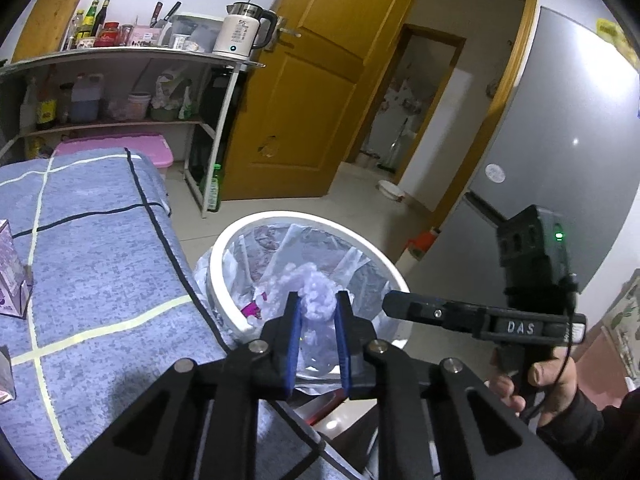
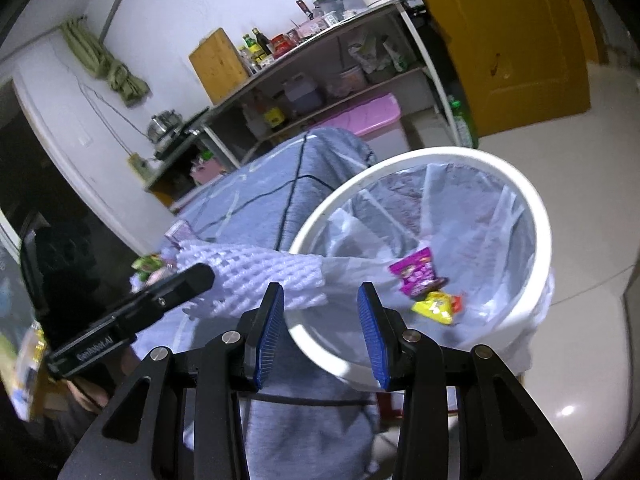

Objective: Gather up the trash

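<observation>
foam net (image 1: 316, 292) clamped in left gripper (image 1: 318, 304) over trash bin (image 1: 296, 218).

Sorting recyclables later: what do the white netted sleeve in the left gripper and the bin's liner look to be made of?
Netted sleeve: soft white foam mesh, matte, with an open lattice of holes. Liner: thin translucent plastic film, glossy and creased, draped over the bin rim.

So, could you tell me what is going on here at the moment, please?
A person is clearing trash with two handheld grippers. The left gripper is shut on a white foam fruit net, holding it over the rim of the white round bin with a clear liner. The right gripper is open and holds nothing. A purple snack wrapper and a yellow wrapper already lie inside the bin.
</observation>
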Tool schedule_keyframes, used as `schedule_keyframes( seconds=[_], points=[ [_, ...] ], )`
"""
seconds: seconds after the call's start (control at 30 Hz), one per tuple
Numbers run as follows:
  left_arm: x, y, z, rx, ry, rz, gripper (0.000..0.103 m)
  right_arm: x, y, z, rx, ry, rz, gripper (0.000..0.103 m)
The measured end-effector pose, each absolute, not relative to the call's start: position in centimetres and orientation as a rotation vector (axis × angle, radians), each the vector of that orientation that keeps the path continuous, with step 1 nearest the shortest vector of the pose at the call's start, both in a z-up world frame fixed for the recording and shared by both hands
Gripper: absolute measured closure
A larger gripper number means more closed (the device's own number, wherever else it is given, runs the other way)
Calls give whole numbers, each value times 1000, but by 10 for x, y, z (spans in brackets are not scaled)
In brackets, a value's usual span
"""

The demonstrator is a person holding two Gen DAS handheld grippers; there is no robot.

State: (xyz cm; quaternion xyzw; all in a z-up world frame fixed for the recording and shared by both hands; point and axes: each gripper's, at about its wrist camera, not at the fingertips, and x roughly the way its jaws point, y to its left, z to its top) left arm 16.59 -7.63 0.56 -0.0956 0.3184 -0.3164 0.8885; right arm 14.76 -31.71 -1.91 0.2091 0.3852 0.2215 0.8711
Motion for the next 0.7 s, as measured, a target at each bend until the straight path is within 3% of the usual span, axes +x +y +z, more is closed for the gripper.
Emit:
schedule_keyframes(
  seconds=[0.43,0.5,0.57,0.7],
  points=[
    [154,-82,10,-194,638,-774,86,159,-327,-30,658,845,618,63],
    [154,-83,11,-193,637,-776,86,159,-329,-32,673,851,618,69],
    [155,-83,10,-193,641,-768,86,160,-331,-33,667,851,599,89],
    [159,-83,9,-203,646,-761,86,158,-330,-30,644,842,605,95]
  ],
)
